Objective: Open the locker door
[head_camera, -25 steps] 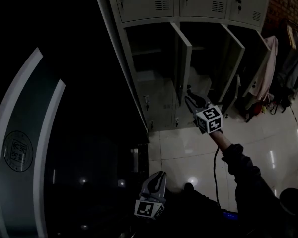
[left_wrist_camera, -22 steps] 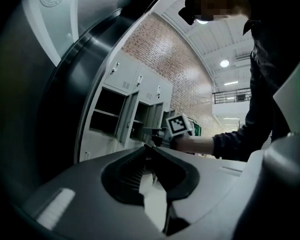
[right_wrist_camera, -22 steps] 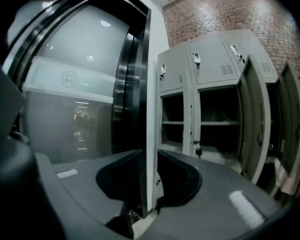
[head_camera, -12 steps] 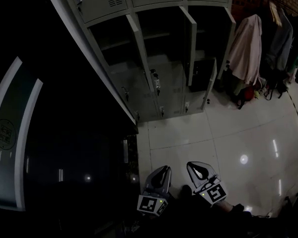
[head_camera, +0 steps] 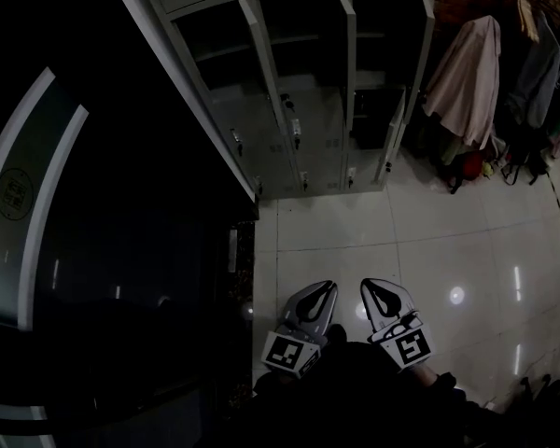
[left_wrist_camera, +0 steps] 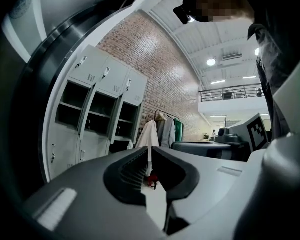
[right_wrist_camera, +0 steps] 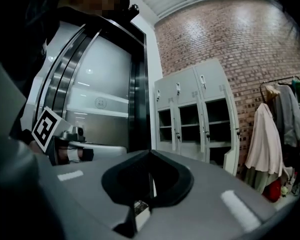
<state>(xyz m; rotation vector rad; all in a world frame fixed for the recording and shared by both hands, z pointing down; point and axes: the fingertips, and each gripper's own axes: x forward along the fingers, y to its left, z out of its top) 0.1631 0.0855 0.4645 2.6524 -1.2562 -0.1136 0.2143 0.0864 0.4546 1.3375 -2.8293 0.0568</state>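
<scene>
Writing: emblem (head_camera: 16, 192) at your left, unreadable.
Lockers (head_camera: 319, 152): middle doors (head_camera: 348, 82) open, edges jutting out.
Floor (head_camera: 448, 241): tiles run to them.
Fingers: your left gripper (head_camera: 325, 289) and right gripper (head_camera: 371, 287) both closed.

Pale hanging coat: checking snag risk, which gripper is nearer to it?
Right. The right gripper sits below and left of the pale hanging coat, well apart from it; the left gripper lies beside the right one, farther left.

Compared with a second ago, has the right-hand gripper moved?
Yes. The right gripper has drawn back from the open lockers, down toward the person, and now hangs beside the left gripper.
</scene>
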